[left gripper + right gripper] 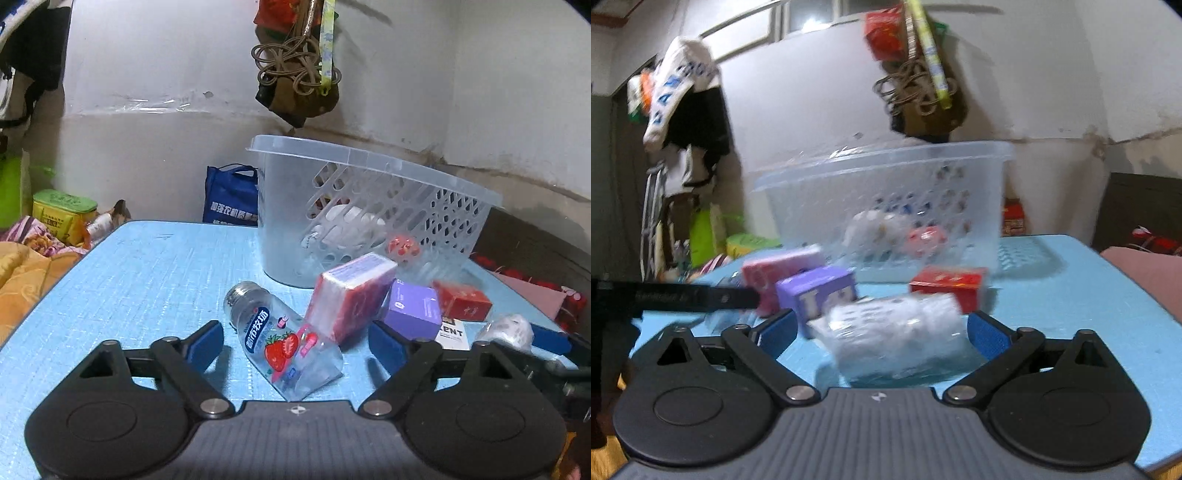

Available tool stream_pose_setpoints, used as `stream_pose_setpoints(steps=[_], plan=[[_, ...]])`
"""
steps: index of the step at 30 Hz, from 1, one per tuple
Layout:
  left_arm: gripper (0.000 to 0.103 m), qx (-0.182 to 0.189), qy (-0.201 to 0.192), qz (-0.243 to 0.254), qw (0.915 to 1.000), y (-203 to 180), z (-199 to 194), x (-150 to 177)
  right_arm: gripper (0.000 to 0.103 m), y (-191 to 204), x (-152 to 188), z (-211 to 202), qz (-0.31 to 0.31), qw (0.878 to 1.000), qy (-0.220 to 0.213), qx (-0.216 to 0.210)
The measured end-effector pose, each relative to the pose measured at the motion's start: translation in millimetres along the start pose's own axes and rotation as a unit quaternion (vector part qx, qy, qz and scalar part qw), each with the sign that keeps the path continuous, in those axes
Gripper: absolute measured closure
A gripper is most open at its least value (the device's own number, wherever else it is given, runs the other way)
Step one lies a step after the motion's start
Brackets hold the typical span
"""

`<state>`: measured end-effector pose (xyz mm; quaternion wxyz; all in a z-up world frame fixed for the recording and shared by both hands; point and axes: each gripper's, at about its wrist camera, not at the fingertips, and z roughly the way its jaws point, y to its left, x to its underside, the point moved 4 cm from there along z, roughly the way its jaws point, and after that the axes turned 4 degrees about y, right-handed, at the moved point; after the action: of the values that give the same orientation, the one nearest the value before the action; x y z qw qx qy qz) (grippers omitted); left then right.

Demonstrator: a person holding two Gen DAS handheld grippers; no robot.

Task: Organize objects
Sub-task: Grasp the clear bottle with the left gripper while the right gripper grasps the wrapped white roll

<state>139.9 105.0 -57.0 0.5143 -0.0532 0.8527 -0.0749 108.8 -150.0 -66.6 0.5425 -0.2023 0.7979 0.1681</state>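
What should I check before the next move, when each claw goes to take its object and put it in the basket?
1. Left claw open around the strawberry bottle: ok.
2. Bottle free to lift: not ok, the pink pack leans on its lower end.
3. Right claw open around the clear wrapped roll: ok.
4. Roll touching the purple box: cannot tell, the picture is blurred.
5. Basket open on top, with room: ok.
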Motion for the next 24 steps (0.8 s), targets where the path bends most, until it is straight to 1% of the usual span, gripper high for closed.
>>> stream_pose_setpoints(steps=[3,4,5,6,7,14,19,23,24], plan=[[0.018,-0.004,0.008,-0.008,0.9999,1,0,3,0.011,5,2,-1,-0.017,1.0,-0.002,0.008],[0.023,-0.004,0.012,-0.008,0.9999,1,1,4,0.017,5,3,-1,-0.019,1.0,0.001,0.006],[0.031,-0.005,0.014,-0.005,0.9999,0,0,7,0.02,4,4,-1,-0.019,1.0,0.003,0.007],[0.036,-0.008,0.018,0.001,0.9998,-1,1,8,0.021,3,4,-1,-0.017,1.0,0.006,0.006],[0.039,-0.013,0.02,0.007,0.9997,-2,1,9,0.021,2,5,-1,-0.016,1.0,0.006,0.004],[0.039,-0.027,0.023,0.016,0.9993,-7,0,10,0.02,2,11,-3,-0.021,1.0,0.011,0.005],[0.039,-0.045,0.028,0.033,0.9981,-13,1,11,0.021,0,12,-3,-0.015,1.0,0.011,-0.001],[0.041,-0.051,0.021,0.025,0.9982,-11,-3,14,0.023,-3,12,-7,-0.01,1.0,0.006,-0.007],[0.042,-0.059,0.017,0.023,0.9979,-11,-5,15,0.023,-5,12,-8,-0.004,1.0,0.004,-0.007]])
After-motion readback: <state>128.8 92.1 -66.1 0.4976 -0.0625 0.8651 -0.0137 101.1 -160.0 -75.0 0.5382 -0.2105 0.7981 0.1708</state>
